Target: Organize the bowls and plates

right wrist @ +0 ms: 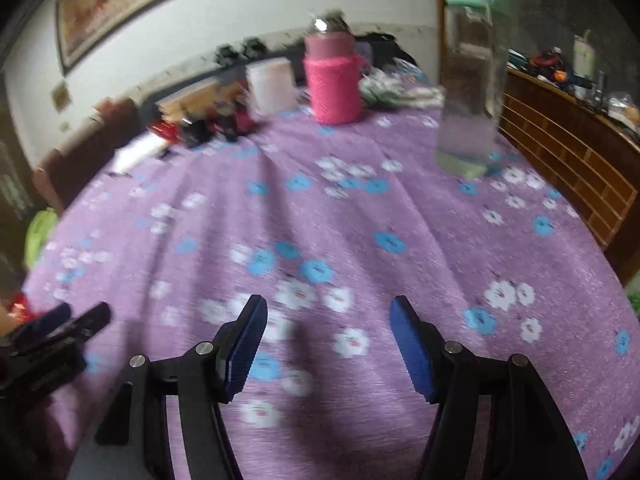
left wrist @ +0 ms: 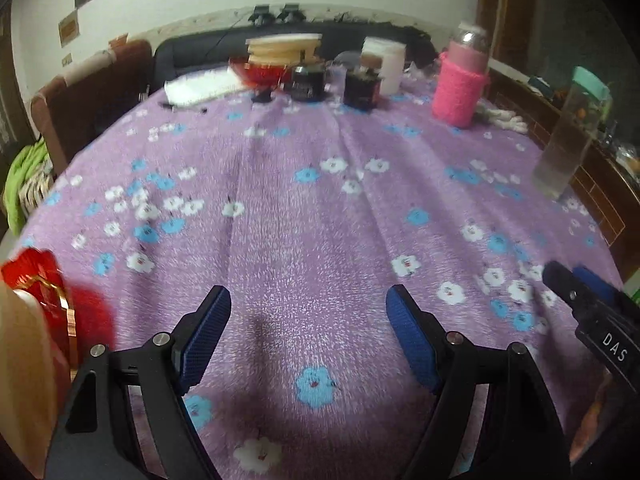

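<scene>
A stack of plates sat on a red bowl at the far edge of the table, left of centre; how many plates it held could not be counted through the blur. Both claws hung over the near edge, well apart from it. The left gripper stood spread wide with nothing between its pads, only purple cloth beneath. The right gripper was likewise spread and empty. Beside the stack stood two dark jars, one white tub and one pink-sleeved bottle; one clear bottle stood at the right edge. A red packet lay at the near left edge. The middle of the table lay open.
</scene>
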Action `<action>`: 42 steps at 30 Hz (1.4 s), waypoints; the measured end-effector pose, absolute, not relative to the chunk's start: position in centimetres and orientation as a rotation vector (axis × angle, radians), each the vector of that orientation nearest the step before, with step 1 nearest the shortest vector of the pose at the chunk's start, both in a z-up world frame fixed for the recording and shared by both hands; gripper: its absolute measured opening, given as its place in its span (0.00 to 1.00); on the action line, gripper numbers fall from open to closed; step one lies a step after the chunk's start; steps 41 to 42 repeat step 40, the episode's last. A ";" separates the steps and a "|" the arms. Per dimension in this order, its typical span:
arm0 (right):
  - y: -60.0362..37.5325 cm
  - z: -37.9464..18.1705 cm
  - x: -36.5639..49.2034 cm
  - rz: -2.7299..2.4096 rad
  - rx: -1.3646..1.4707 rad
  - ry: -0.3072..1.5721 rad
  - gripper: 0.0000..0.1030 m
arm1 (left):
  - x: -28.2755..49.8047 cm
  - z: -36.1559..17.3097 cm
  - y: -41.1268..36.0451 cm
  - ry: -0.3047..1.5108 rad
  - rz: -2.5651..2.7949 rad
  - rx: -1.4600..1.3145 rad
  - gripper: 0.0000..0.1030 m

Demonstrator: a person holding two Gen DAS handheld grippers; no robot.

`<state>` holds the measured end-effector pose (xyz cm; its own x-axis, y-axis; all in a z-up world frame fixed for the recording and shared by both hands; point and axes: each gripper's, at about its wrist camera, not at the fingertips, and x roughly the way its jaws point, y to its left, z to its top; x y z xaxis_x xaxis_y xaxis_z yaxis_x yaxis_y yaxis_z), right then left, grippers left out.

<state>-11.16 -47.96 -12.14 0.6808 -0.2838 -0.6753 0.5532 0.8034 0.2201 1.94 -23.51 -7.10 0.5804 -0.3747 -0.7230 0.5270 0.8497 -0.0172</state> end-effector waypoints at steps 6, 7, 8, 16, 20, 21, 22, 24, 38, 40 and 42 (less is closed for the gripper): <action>-43.6 -8.5 -11.9 -0.365 0.334 0.520 0.64 | -1.1 -2.8 -21.0 0.688 -0.546 0.192 0.78; -42.5 -7.9 -11.9 -0.346 0.315 0.504 0.64 | -1.6 -2.0 -20.3 0.672 -0.547 0.182 0.78; -42.0 -7.6 -11.9 -0.335 0.309 0.497 0.64 | -1.8 -1.4 -19.7 0.659 -0.545 0.174 0.78; -36.8 -4.5 -12.4 -0.258 0.237 0.432 0.68 | -3.2 1.8 -15.0 0.583 -0.462 0.135 0.78; -35.0 -3.8 -12.4 -0.236 0.217 0.424 0.70 | -3.1 2.0 -13.6 0.591 -0.429 0.122 0.78; -34.5 -3.6 -12.3 -0.228 0.208 0.426 0.70 | -3.1 1.9 -13.3 0.595 -0.423 0.119 0.78; -34.2 -3.5 -12.3 -0.223 0.202 0.427 0.70 | -3.0 1.9 -12.9 0.603 -0.414 0.113 0.78; -33.6 -3.5 -12.2 -0.213 0.191 0.428 0.70 | -3.0 1.8 -12.2 0.613 -0.403 0.105 0.80; -24.5 -1.0 -10.1 0.010 0.095 0.392 0.70 | -2.5 2.0 -3.9 0.592 -0.217 -0.006 0.82; -23.4 -0.8 -9.8 0.025 0.080 0.389 0.70 | -2.3 2.0 -3.1 0.597 -0.196 -0.009 0.82; -23.4 -0.8 -9.8 0.025 0.080 0.389 0.70 | -2.3 2.0 -3.1 0.597 -0.196 -0.009 0.82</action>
